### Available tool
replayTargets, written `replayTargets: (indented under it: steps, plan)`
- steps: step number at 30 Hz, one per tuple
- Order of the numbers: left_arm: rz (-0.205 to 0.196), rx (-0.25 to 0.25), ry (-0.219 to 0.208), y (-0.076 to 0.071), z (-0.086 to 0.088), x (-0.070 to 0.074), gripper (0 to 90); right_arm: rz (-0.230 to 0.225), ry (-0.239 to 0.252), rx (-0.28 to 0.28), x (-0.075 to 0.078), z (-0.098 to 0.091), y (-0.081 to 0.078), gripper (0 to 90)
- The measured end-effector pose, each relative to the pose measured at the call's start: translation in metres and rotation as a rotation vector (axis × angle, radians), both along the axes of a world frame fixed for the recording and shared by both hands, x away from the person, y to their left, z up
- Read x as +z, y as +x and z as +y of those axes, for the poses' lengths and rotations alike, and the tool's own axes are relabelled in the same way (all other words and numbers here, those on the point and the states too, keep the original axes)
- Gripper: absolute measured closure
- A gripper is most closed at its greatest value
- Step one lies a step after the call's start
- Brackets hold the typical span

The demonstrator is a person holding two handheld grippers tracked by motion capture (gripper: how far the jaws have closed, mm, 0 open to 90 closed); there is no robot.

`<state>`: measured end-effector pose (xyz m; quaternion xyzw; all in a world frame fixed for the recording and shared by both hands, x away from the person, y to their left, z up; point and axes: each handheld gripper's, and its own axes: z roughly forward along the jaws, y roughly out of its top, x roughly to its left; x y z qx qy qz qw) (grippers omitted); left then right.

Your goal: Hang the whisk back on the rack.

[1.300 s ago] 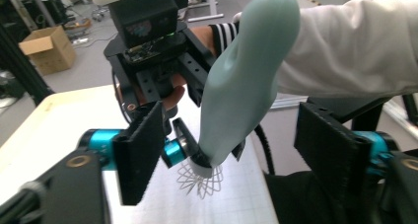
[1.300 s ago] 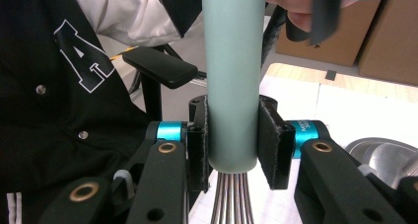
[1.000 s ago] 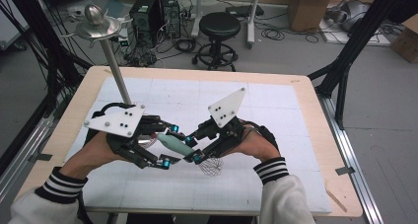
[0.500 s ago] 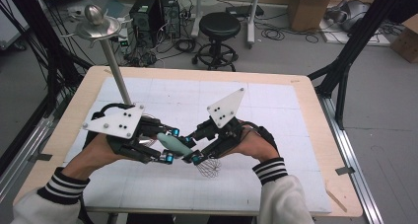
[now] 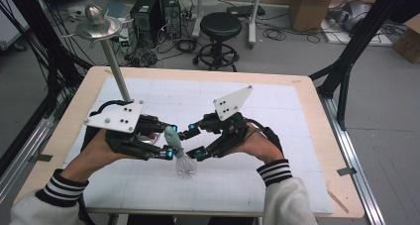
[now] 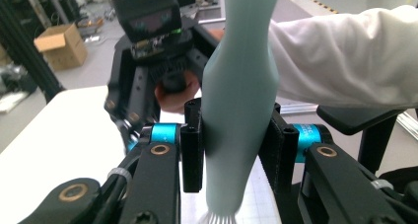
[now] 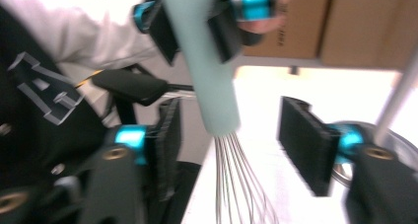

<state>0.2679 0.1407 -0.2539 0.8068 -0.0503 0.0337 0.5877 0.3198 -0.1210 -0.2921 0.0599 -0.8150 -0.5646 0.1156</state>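
A whisk with a pale green handle (image 5: 171, 136) and thin wire loops (image 5: 185, 166) hangs wires-down over the middle of the white mat. My left gripper (image 5: 170, 142) is shut on the handle (image 6: 236, 110), which stands between its two black pads (image 6: 192, 150). My right gripper (image 5: 194, 144) faces it from the right and is open. In the right gripper view its pads (image 7: 305, 137) stand wide apart on either side of the handle's lower end (image 7: 209, 81) and the wires (image 7: 236, 179), touching neither.
A metal stand with a slanted pole (image 5: 117, 69) and a dish on top (image 5: 98, 28) rises from the mat's left side, just behind my left hand; its base (image 7: 394, 145) lies close to my right jaw. The wooden table (image 5: 317, 116) has free mat to the right.
The whisk's wire head has swung left and down, so the whisk hangs more upright under the left gripper. Both hands have stayed close together.
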Motion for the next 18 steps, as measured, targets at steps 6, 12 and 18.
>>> replayTargets:
  steps: [6,12,18]
  plan:
    - [0.032,0.048,0.010,0.000,0.007,0.003,66.4,0.000,-0.039,-0.151,-0.002,-0.005,0.001,4.0]
    - [0.051,0.087,0.023,0.001,0.017,0.002,66.4,-0.034,-0.064,-0.273,-0.007,-0.015,-0.002,0.5]
    - [0.059,0.125,0.027,-0.001,0.031,0.003,66.4,-0.029,-0.064,-0.344,-0.011,-0.035,-0.008,0.4]
